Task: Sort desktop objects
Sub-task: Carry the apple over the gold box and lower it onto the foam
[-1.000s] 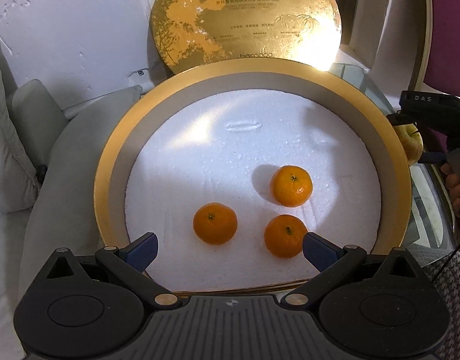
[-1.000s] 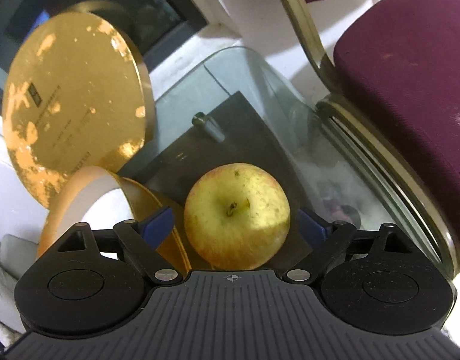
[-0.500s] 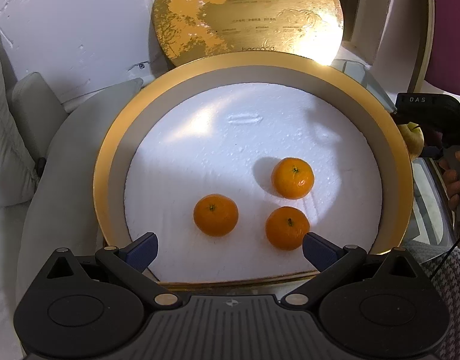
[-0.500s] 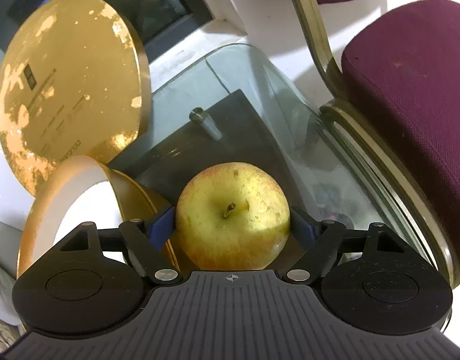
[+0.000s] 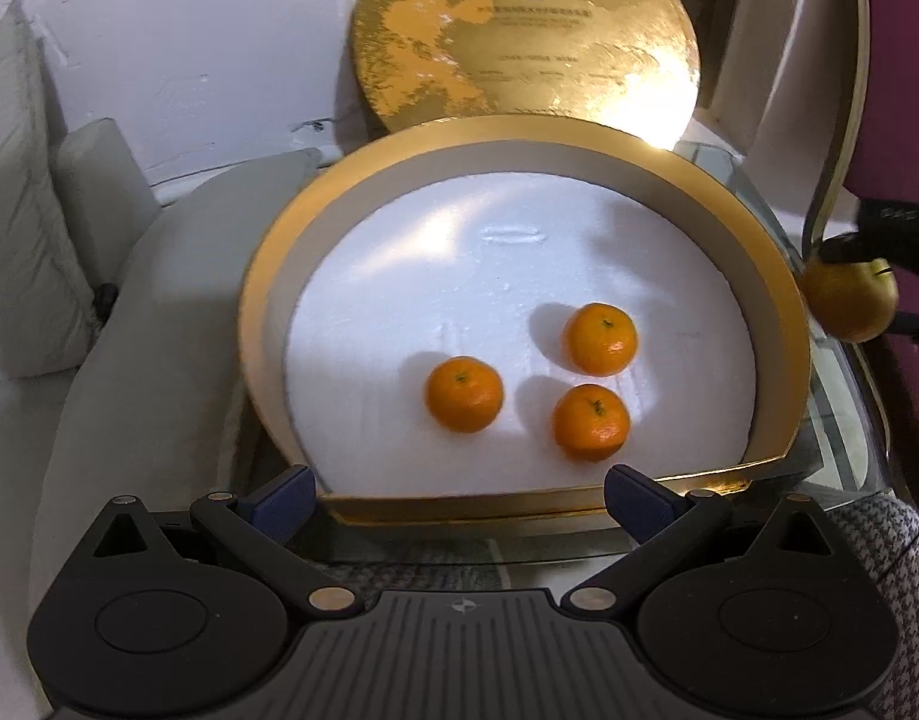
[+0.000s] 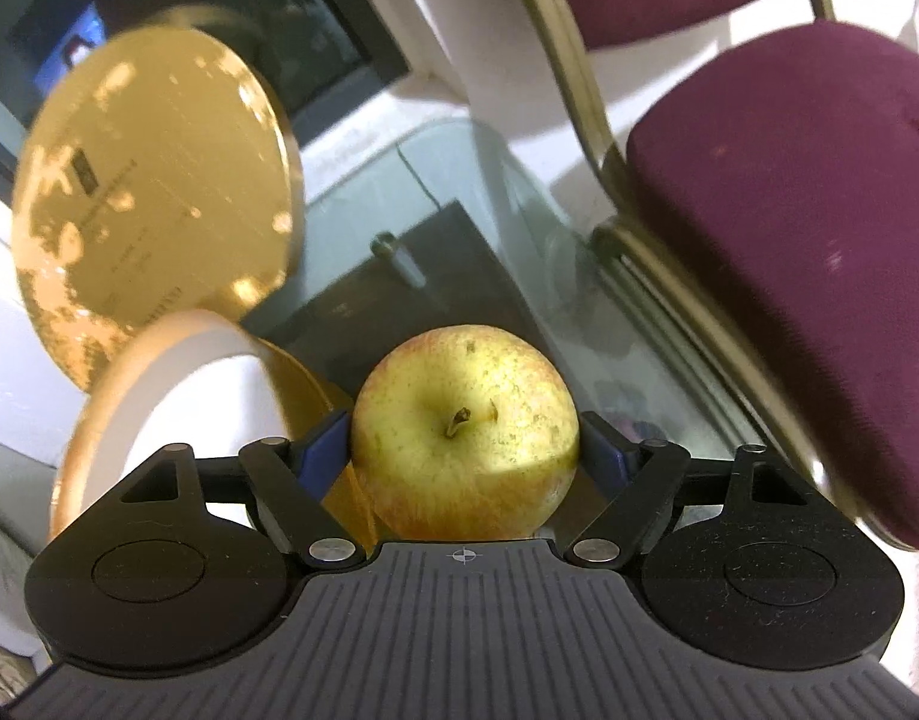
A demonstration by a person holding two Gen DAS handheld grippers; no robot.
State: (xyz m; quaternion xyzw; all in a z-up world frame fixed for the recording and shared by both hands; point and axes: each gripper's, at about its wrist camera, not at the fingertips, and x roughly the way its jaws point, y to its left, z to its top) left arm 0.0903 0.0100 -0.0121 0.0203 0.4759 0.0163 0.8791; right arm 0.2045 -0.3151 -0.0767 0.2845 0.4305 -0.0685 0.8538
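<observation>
Scanning from the left edge of the left wrist view: grey cushions (image 5: 33, 228) lie against a white wall, then the round gold box (image 5: 261, 324) begins, its rim wide and its floor a sheet of white foam. Three mandarins (image 5: 464, 394) sit on that foam in a loose cluster toward the right half, apart from one another and clear of the rim. Behind the box the gold lid (image 5: 525, 30) stands propped on edge against the wall. The left gripper (image 5: 459, 495) hangs above the box's near rim with its blue pads spread wide, nothing between them. Further right, just past the rim, the apple (image 5: 849, 303) shows off the tabletop, caught between the dark jaws of the other tool. Switching to the right wrist view, again left first: the lid leans at far left, the box rim curves below it, and a glass table (image 6: 519, 228) with a dark panel beneath runs through the middle. The right gripper (image 6: 464, 450) has just been closing, and its pads now press both flanks of the yellow-green apple, stem up toward the camera. The fruit sits just beside the box's outer wall, not yet over the foam. A maroon chair (image 6: 807, 252) with a brass-coloured frame fills the right side.
</observation>
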